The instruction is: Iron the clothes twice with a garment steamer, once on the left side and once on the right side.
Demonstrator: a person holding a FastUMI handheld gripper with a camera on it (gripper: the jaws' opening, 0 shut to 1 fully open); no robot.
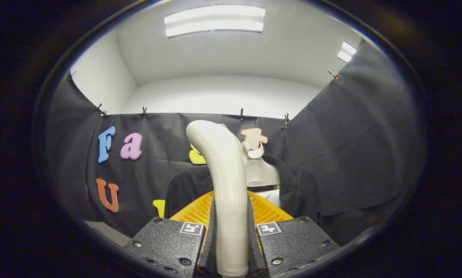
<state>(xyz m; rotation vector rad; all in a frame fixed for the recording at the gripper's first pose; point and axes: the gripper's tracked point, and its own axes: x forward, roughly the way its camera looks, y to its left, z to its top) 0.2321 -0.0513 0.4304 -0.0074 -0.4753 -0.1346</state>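
The garment steamer's cream handle [231, 200] rises between the two fingers of the gripper [231, 247], curving up and bending over to the left at its top. Both fingers press against the handle's sides, one on each flank, so the tongs are closed down to the handle's width and have a firm hold of it. Just beyond the fingers, at the handle's foot, the steamer's orange ribbed head [269, 212] spreads out to left and right, its ridges fanning away from the handle. Farther off, directly behind the steamer, a dark garment [296, 185] hangs on a pale mannequin form [260, 172], its shoulders showing to either side of the handle and a bit of white at the collar opening just right of the handle. The steamer head sits near the garment's chest; whether it touches the cloth cannot be told. Behind the garment hangs the black cloth wall [354, 146] of the booth, clipped along its top edge, with white room walls above it and a ceiling light panel [214, 21] overhead.
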